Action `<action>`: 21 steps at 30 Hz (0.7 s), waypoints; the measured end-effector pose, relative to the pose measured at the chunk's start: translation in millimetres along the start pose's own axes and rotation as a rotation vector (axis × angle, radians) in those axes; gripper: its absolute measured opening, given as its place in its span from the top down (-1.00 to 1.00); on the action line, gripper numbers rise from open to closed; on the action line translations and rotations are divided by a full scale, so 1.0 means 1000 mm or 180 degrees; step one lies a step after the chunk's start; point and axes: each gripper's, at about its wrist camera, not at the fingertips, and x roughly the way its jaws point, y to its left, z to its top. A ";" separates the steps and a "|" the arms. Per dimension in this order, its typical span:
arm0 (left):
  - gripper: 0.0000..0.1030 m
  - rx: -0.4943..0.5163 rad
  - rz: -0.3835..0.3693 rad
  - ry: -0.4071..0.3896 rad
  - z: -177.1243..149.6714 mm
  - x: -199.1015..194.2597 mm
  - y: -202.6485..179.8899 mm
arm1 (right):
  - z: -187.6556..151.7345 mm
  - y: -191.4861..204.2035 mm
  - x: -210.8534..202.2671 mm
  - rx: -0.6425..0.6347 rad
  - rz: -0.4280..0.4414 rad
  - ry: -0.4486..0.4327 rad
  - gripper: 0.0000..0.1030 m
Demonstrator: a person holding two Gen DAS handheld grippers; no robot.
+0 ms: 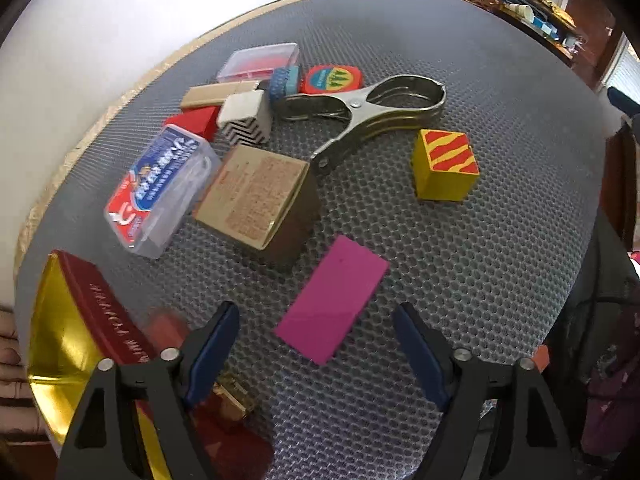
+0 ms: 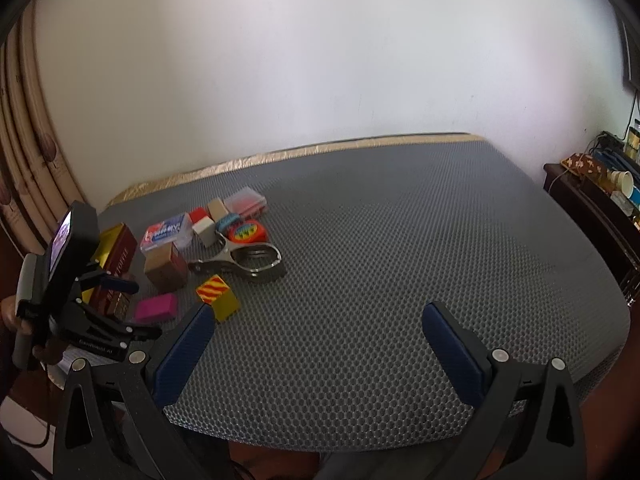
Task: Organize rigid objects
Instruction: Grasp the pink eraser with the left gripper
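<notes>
Clamp (image 1: 360, 114) flat | long axis diagonal | handles toward cardboard box (image 1: 256, 196)

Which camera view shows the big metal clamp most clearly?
The left wrist view: the metal clamp lies large and near the middle, with both handles and its ring-shaped jaws plain to see. In the right wrist view the same clamp is small and far off at the left, partly behind other objects.

A lived-in home room: plain white wall (image 2: 320, 60) at twelve o'clock, patterned curtain (image 2: 28, 168) at nine, a cluttered dark wooden sideboard (image 2: 592, 208) with paper cups (image 2: 622, 182) at three.
</notes>
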 end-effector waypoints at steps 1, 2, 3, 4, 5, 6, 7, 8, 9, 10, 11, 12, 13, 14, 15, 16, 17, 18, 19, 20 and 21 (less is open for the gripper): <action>-0.32 -0.0020 -0.0101 -0.0003 0.000 0.001 0.001 | -0.001 0.000 0.003 0.0008 -0.0001 0.0034 -1.00; -0.13 -0.0039 -0.0176 -0.0015 -0.001 0.001 0.002 | -0.001 -0.001 0.004 0.0015 0.0004 0.0056 -1.00; 0.19 -0.0051 -0.0262 -0.0016 -0.001 0.000 0.003 | -0.001 -0.001 0.007 0.0022 0.0009 0.0083 -1.00; 0.30 -0.0057 -0.0355 -0.0018 -0.001 0.000 0.003 | -0.002 -0.001 0.009 0.0032 0.0007 0.0111 -1.00; 0.38 -0.0066 -0.0352 -0.0025 -0.002 0.000 0.003 | -0.002 -0.001 0.011 0.0042 0.0010 0.0134 -1.00; 0.39 -0.0071 -0.0319 -0.0028 -0.003 -0.001 0.002 | -0.003 -0.001 0.013 0.0051 0.0014 0.0161 -1.00; 0.39 -0.0090 -0.0295 -0.0041 -0.004 -0.001 0.002 | -0.004 -0.001 0.015 0.0059 0.0022 0.0187 -1.00; 0.39 -0.0121 -0.0282 -0.0053 -0.005 -0.002 0.000 | -0.005 0.000 0.017 0.0062 0.0028 0.0205 -1.00; 0.39 -0.0183 -0.0267 -0.0077 -0.010 -0.004 -0.001 | -0.005 0.000 0.018 0.0058 0.0034 0.0218 -1.00; 0.39 -0.0257 -0.0261 -0.0103 -0.014 -0.007 -0.002 | -0.006 0.001 0.018 0.0048 0.0035 0.0216 -1.00; 0.40 -0.0346 -0.0261 -0.0135 -0.019 -0.010 -0.002 | -0.005 0.001 0.018 0.0039 0.0034 0.0212 -1.00; 0.41 -0.0451 -0.0254 -0.0179 -0.023 -0.013 -0.003 | -0.004 0.002 0.018 0.0025 0.0040 0.0205 -1.00; 0.42 -0.0554 -0.0235 -0.0218 -0.029 -0.016 -0.003 | -0.004 0.003 0.018 0.0006 0.0069 0.0195 -1.00; 0.42 -0.0684 -0.0213 -0.0279 -0.036 -0.022 -0.005 | -0.003 0.004 0.017 -0.0019 0.0116 0.0190 -1.00; 0.42 -0.0754 -0.0196 -0.0329 -0.040 -0.025 -0.006 | -0.001 0.005 0.018 -0.0057 0.0190 0.0198 -1.00; 0.42 -0.0845 -0.0170 -0.0392 -0.046 -0.031 -0.008 | 0.003 0.008 0.020 -0.0137 0.0341 0.0219 -1.00; 0.42 -0.0939 -0.0166 -0.0449 -0.051 -0.037 -0.010 | 0.006 0.010 0.021 -0.0200 0.0463 0.0233 -1.00; 0.42 -0.1026 -0.0174 -0.0508 -0.057 -0.044 -0.011 | 0.010 0.014 0.024 -0.0311 0.0642 0.0265 -1.00; 0.42 -0.1087 -0.0159 -0.0554 -0.063 -0.050 -0.012 | 0.014 0.020 0.028 -0.0456 0.0776 0.0313 -1.00; 0.42 -0.1159 -0.0136 -0.0599 -0.071 -0.059 -0.014 | 0.018 0.025 0.032 -0.0603 0.0880 0.0362 -1.00; 0.42 -0.1232 -0.0131 -0.0639 -0.076 -0.064 -0.014 | 0.021 0.032 0.035 -0.0755 0.0970 0.0404 -1.00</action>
